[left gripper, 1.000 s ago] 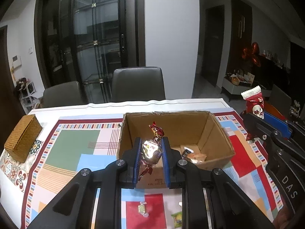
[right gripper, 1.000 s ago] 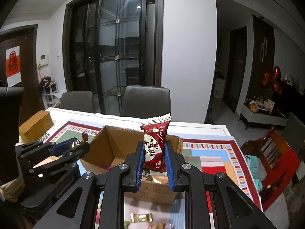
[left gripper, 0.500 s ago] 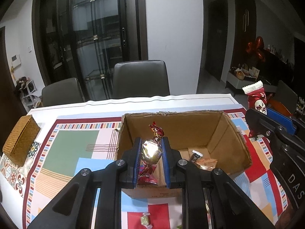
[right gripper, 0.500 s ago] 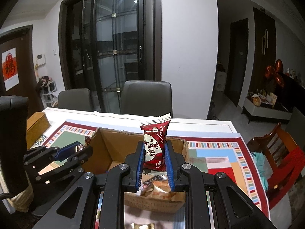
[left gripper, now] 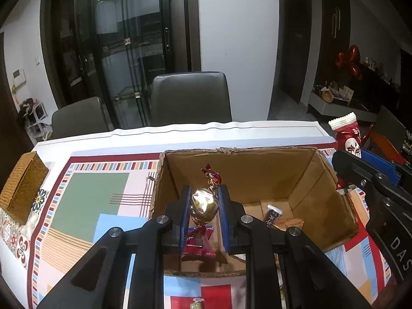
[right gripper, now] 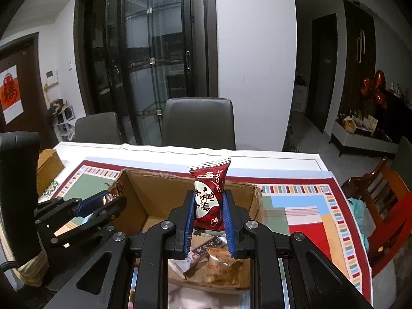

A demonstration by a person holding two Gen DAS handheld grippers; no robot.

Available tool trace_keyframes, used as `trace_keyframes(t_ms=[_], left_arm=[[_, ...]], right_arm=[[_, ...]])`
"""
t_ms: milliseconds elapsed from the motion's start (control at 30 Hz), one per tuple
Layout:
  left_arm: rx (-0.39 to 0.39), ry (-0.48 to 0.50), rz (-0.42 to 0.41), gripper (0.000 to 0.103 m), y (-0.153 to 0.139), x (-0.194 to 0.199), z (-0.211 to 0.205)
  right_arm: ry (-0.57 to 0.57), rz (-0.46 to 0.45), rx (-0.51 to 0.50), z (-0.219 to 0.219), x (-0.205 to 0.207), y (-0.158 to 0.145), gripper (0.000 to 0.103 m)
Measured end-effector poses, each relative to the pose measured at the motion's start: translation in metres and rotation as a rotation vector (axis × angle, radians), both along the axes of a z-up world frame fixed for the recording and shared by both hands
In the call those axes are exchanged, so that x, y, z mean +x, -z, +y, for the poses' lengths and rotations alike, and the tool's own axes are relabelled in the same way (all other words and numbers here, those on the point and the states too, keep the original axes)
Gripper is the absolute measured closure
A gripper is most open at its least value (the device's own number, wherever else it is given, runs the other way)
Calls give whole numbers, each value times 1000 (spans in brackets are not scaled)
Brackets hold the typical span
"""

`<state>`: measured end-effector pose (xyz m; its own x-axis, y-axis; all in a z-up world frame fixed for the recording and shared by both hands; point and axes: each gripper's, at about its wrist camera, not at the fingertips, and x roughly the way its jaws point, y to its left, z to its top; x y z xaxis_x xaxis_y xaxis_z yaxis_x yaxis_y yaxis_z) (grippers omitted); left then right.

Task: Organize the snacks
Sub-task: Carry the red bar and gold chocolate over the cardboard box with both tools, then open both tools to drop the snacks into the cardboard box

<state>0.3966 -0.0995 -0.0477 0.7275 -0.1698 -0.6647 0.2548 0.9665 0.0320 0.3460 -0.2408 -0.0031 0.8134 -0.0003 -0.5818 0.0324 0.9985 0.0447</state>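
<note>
Both hand-held grippers (left gripper: pixel 204 215) (right gripper: pixel 208 219) clamped shut, angled downward

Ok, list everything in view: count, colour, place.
box: one, brown cardboard, open, mid-table
snacks in box: several, mixed wrappers, on its floor
candy: one, gold foil with red twists, in left claw above box
packet: one, red and white, in right claw above box
loose sweet: one, pale, on cloth before box
basket: one, tan woven, table's left edge
cloth: one, multicoloured, covering table
chairs: two, dark grey, behind table
wooden chair: one, red-brown, at right
left claw: black, blue pads, shut
right claw: same, shut
</note>
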Motion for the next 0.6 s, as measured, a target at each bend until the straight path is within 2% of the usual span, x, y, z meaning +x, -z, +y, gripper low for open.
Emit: trace_keyframes(t_ms=[400,467,500,533,600], left_arm=[[-1,-3,26,81,5,8,0],[-3,-3,24,79,5,7,1],[-1,-5,23,73,5,7,1],[2,-8,21,64,4,6,1],[-1,-14,13,52,2,5,2]], right_arm=[[-12,43,17,2,14,7,80],[-7,45,17,1,14,7,80],[-7,46,17,1,14,7,78],[-6,46,18,0,14,7,74],[-2,39,18,-1,13,5,51]])
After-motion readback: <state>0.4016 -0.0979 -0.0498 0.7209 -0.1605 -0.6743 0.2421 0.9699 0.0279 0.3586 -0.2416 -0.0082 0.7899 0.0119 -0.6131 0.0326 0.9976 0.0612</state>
